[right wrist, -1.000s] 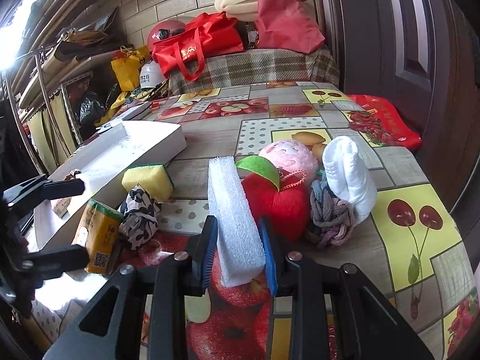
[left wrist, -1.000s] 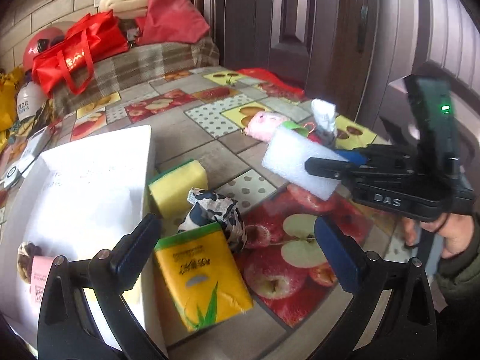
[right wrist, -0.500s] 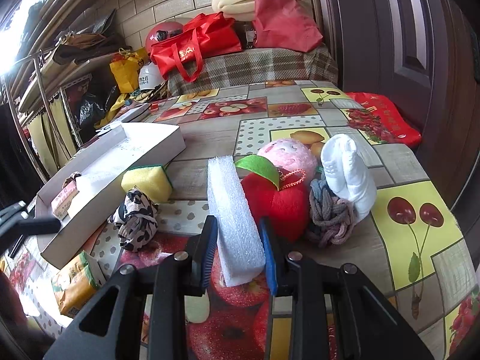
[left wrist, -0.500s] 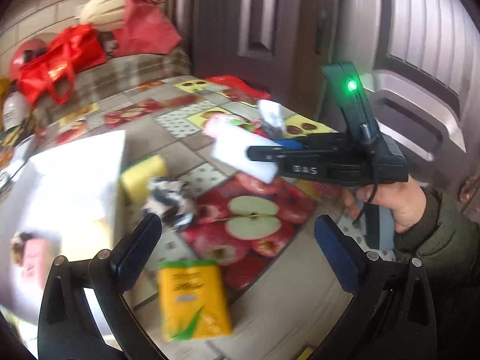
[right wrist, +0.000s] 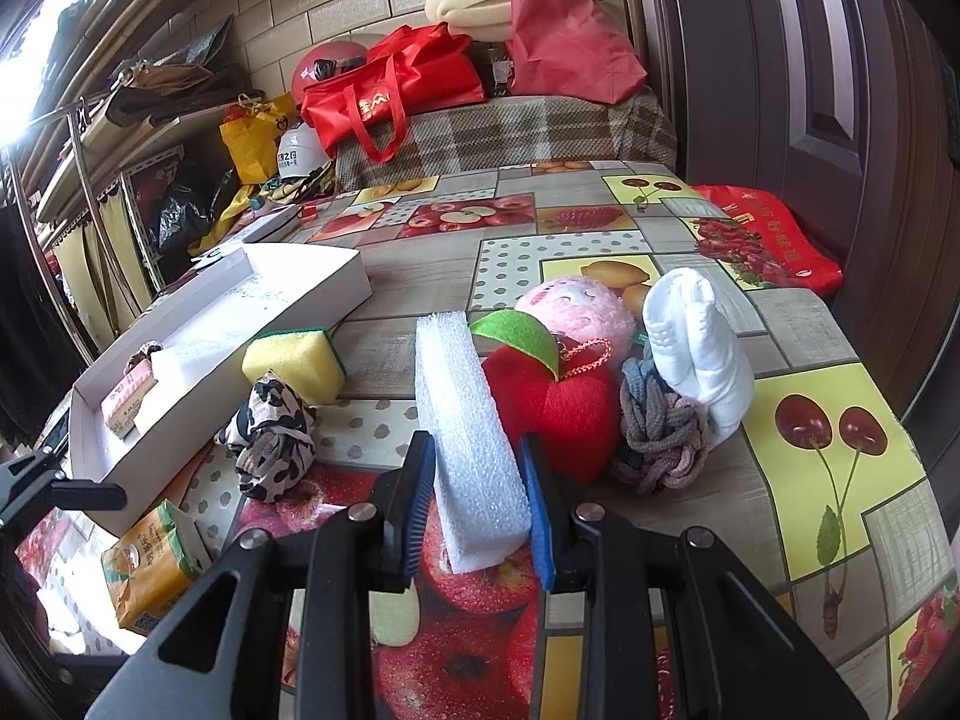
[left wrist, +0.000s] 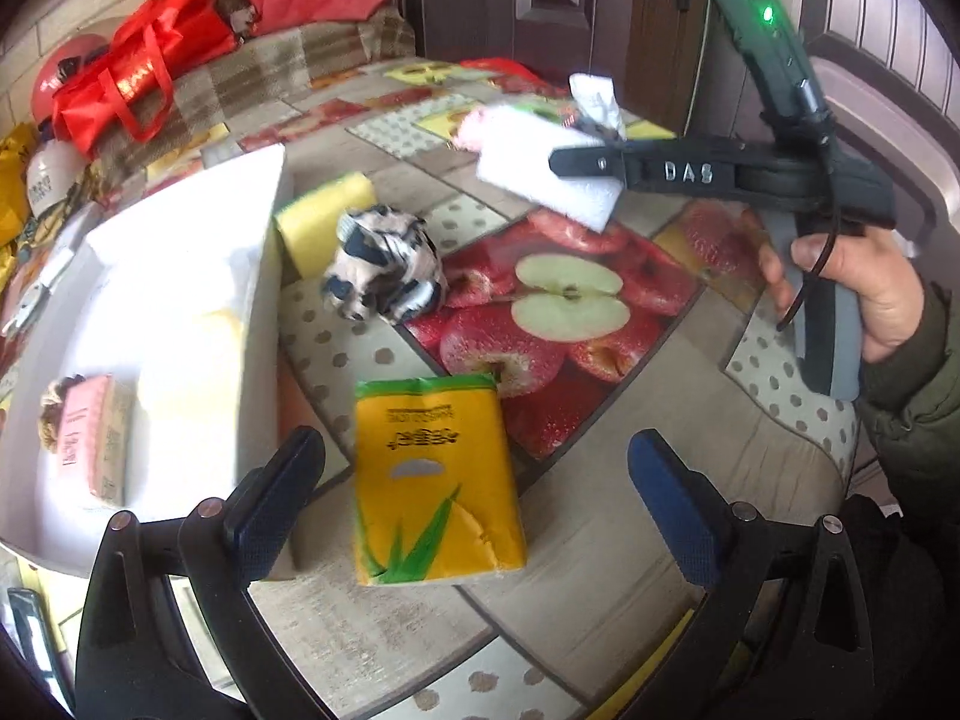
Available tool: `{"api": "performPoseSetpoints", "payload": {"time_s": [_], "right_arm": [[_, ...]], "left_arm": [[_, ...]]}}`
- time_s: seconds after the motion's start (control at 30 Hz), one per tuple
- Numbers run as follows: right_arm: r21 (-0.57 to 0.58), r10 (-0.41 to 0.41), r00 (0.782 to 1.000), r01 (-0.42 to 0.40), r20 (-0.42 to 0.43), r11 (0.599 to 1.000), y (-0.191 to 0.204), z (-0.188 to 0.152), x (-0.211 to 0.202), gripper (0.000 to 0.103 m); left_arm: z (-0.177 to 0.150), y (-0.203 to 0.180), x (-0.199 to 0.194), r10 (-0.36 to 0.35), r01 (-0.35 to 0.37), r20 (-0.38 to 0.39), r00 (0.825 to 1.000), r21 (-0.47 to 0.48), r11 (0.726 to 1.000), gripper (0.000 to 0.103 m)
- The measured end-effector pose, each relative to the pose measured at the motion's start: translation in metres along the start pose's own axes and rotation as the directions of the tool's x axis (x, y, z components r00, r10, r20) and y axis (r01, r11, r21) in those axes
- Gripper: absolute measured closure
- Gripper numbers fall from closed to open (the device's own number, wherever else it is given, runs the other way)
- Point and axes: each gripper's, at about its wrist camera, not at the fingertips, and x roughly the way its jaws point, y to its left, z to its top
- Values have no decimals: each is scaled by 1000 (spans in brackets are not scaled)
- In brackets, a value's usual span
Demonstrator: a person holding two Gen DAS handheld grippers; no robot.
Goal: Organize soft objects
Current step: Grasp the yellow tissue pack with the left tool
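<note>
My right gripper point(right wrist: 477, 504) is shut on a white foam block point(right wrist: 465, 432), held above the fruit-print tablecloth; in the left wrist view the same foam block point(left wrist: 540, 180) sits in the right gripper point(left wrist: 561, 163), held by a hand. My left gripper point(left wrist: 474, 516) is open, its fingers either side of a yellow tissue pack point(left wrist: 432, 480) lying flat on the table, without touching it. A leopard-print cloth point(left wrist: 384, 276) and a yellow sponge point(left wrist: 324, 216) lie beside the white box point(left wrist: 258, 300). A red apple plush point(right wrist: 558, 408), pink plush point(right wrist: 576, 312), white socks point(right wrist: 696, 348) and a grey knotted rope point(right wrist: 660, 426) stand beyond the foam.
The white box point(right wrist: 312, 294) holds a pink packet point(right wrist: 129, 399) and a scrunchie. Red bags point(right wrist: 390, 90) and a helmet sit on a plaid bench at the back. A dark door point(right wrist: 780, 90) stands on the right, shelves on the left.
My left gripper has swung back and down, so the tissue pack now lies between its open fingers rather than near the left one. The right gripper with the foam has stayed put.
</note>
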Motion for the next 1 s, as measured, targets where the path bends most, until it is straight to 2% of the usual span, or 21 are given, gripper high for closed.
{"api": "performPoseSetpoints", "payload": {"time_s": [0.03,0.07,0.13,0.2,0.27,0.4,0.57,0.63,0.7,0.8,0.87,0.9,0.93,1.0], "right_arm": [[0,0,1000,0,0,1000,0,0,0,75],[1,0,1000,0,0,1000,0,0,0,75],[1,0,1000,0,0,1000,0,0,0,75],[-1,0,1000,0,0,1000,0,0,0,75],[-5,-1,1000,1,4,1000,0,0,-1,75],[-14,-5,999,6,37,1000,3,0,-7,75],[-41,-27,993,32,119,999,9,0,-22,75],[-50,-37,987,45,156,998,11,-1,-29,75],[-64,-36,976,51,215,997,14,-3,-41,75],[-89,-32,952,62,305,994,21,-6,-57,76],[-78,-5,941,33,338,996,23,-9,-65,76],[-76,5,939,22,345,997,25,-9,-66,76],[-82,16,936,14,353,997,30,-10,-68,76],[-99,28,933,8,360,995,37,-11,-68,76]], "left_arm": [[0,-1,5,-15,15,-20,1000,-1,1000,4],[-1,-2,10,-20,20,-37,999,-1,1000,11],[-3,-6,15,17,-16,-52,999,22,1000,17],[-4,-7,15,34,-32,-48,998,37,999,30],[-5,-7,14,54,-52,-41,998,54,997,51],[-7,-10,8,29,-29,-4,1000,83,996,54],[-10,-20,-23,14,-33,144,990,131,991,54],[-13,-17,-39,-25,-6,228,973,132,991,54],[-16,-13,-56,-20,-21,317,948,126,992,54],[-22,-10,-75,60,-122,448,892,111,986,54],[-25,-4,-81,112,-176,497,861,85,981,54],[-28,0,-81,131,-188,503,854,64,980,54],[-28,6,-79,141,-187,499,855,42,981,54],[-29,19,-83,148,-162,504,851,-15,987,54]]}}
